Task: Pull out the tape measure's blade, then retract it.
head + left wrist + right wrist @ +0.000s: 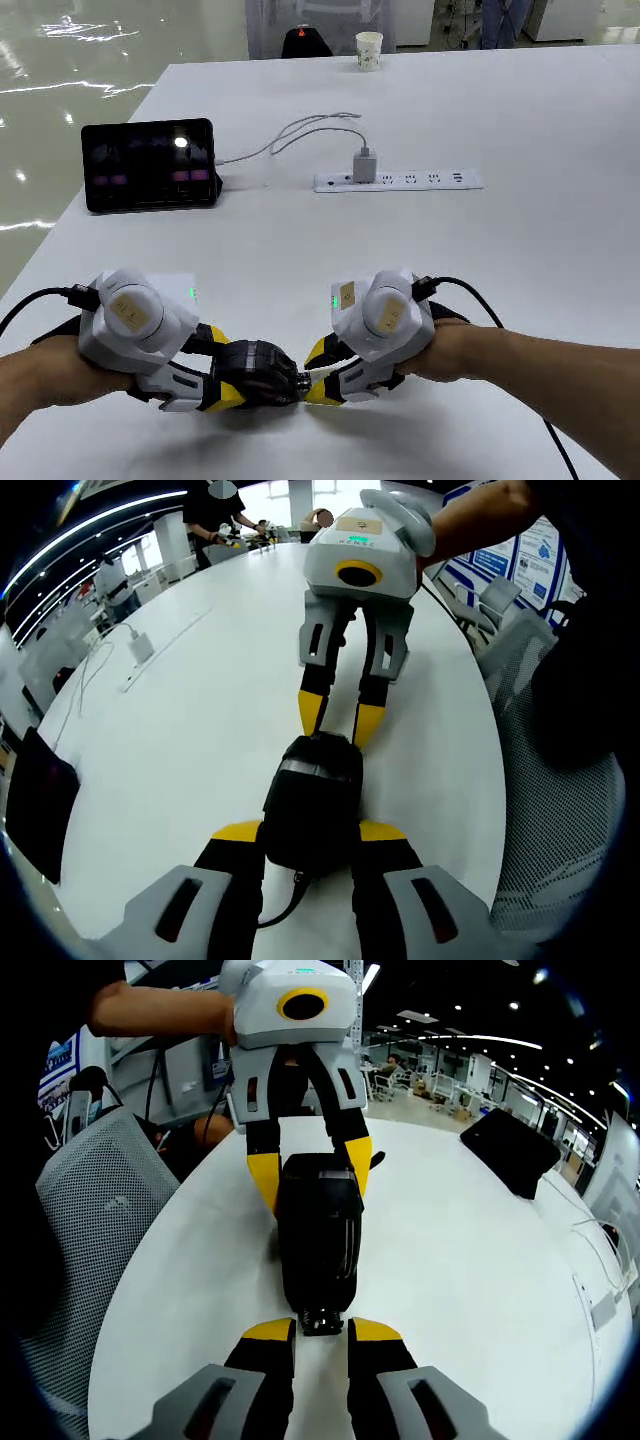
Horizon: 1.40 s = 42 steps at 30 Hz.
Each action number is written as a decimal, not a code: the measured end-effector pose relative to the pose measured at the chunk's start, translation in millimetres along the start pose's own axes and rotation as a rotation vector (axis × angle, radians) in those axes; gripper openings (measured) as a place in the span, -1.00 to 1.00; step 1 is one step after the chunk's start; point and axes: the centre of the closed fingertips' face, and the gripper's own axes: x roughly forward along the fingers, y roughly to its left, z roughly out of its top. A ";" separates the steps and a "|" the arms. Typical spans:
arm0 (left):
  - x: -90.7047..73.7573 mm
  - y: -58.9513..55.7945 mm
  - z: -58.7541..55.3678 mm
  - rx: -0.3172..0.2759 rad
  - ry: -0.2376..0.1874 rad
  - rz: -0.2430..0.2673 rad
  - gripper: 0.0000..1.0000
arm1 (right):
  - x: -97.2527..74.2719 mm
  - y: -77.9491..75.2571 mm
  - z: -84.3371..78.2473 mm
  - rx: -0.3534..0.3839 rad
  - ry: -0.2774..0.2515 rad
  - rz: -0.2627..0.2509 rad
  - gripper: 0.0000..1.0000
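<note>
Two grippers meet nose to nose at the near edge of the white worktop [420,270], with the black tape measure [255,372] lying between them on the surface. The left gripper [312,830] has its yellow-tipped jaws clamped on the two sides of the case. That looks like an anchoring hold, meant to keep the body from sliding when the blade is drawn. The right gripper [320,1332] faces it from the right, its jaws brought in narrow around the blade tip [321,1320] at the mouth of the case, and they appear to pinch that small tab. No length of blade shows between case and tab, so I judge the pull has not begun. The opposed, in-line placement makes sense: one gripper fixes the case and the other can draw straight away to the right along the worktop, which keeps the blade from twisting (a thin tab could slip from a light pinch). Farther off sit a dark tablet [150,165] to the left, a power strip [400,181] with a charger plugged in, and a paper cup [369,50] at the far edge, all well clear of the pulling line.
</note>
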 end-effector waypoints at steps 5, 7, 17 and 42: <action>0.6 0.2 -1.0 0.017 0.000 -0.013 -0.45 | 3.4 1.2 -0.2 0.002 0.002 0.007 -0.70; 0.8 0.3 -1.3 0.024 -0.001 -0.016 -0.45 | 4.1 1.0 -0.2 0.004 0.002 0.007 -0.71; -1.7 -4.2 1.1 0.055 0.003 -0.026 -0.49 | 5.6 -0.5 0.1 0.010 -0.002 -0.003 -0.76; -1.4 -3.6 0.7 0.067 0.010 -0.045 -0.50 | 4.0 2.4 -0.7 -0.021 -0.002 0.008 -0.81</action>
